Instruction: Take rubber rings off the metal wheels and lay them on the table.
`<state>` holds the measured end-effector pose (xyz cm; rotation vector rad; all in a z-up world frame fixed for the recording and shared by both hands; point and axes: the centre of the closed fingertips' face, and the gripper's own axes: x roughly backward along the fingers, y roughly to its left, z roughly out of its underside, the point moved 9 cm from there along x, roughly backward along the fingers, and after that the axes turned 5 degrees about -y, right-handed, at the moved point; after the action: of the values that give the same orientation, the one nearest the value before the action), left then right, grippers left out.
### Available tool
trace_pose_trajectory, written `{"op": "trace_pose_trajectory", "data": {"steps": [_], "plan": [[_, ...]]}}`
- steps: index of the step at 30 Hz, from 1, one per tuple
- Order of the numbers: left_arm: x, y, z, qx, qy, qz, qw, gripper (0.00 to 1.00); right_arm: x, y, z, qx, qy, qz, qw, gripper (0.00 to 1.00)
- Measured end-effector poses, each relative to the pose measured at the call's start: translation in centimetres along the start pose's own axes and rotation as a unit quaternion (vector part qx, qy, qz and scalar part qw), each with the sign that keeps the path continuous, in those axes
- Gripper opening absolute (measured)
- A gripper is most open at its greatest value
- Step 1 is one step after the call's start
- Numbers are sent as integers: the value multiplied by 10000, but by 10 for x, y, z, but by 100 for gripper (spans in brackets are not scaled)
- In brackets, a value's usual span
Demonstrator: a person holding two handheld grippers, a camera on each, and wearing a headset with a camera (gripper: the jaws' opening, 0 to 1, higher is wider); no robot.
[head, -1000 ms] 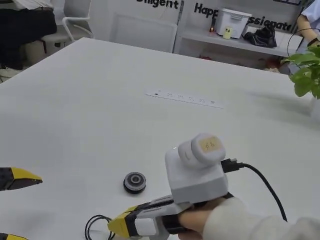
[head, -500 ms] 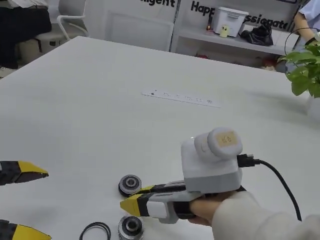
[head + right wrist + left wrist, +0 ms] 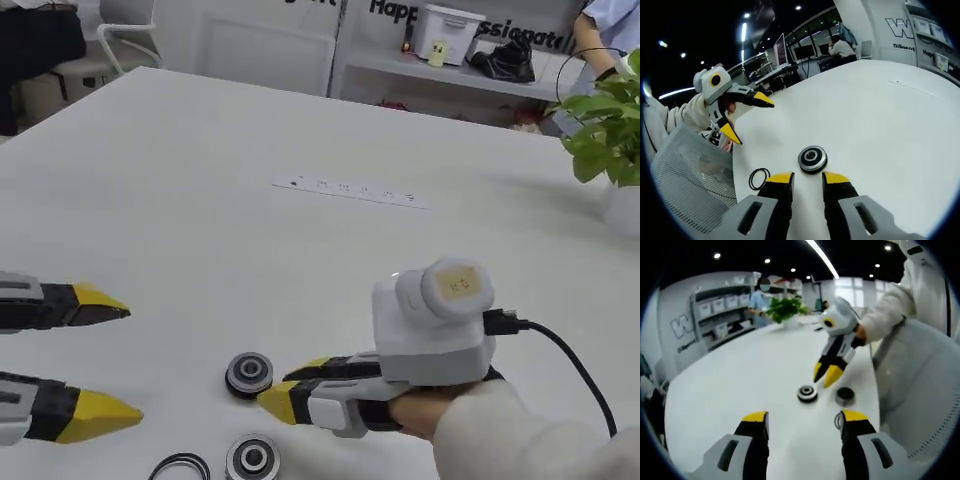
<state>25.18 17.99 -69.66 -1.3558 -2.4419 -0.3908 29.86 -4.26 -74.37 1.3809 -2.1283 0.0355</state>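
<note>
The ringed wheel (image 3: pixel 248 373) is found on the table (image 3: pixel 300 250), at 9 o'clock of the right gripper (image 3: pixel 272 387), whose jaws are narrowly parted and empty. The left gripper (image 3: pixel 134 362) is held wide apart, also empty. Its rubber ring (image 3: pixel 230 376) is probably soft and stretchy, so the outer edge is best pinched.

Far wheel (image 3: pixel 249 374) behind near wheel (image 3: pixel 253 459); ring (image 3: pixel 180 466) left of near wheel (all on table (image 3: pixel 200 200)).

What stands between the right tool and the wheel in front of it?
Nothing visible does. In the right gripper view the wheel lies on the table just ahead of the right tool, whose jaws stand open; the loose rubber ring lies aside.
</note>
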Motion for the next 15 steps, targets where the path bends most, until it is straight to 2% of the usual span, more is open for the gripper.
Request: {"op": "trace_pose_trajectory", "data": {"steps": [5,10,15], "plan": [[-16,5,-9,-45,-105,80,9999,57,-3,-2,-1,138,-34,38,9999,21],[-33,9,-12,-145,-120,200,9996,51,-6,-4,0,261,-32,31,9997,21],[-51,10,-14,-88,-155,326,9993,46,-9,-4,0,421,-85,-53,9991,22]]}}
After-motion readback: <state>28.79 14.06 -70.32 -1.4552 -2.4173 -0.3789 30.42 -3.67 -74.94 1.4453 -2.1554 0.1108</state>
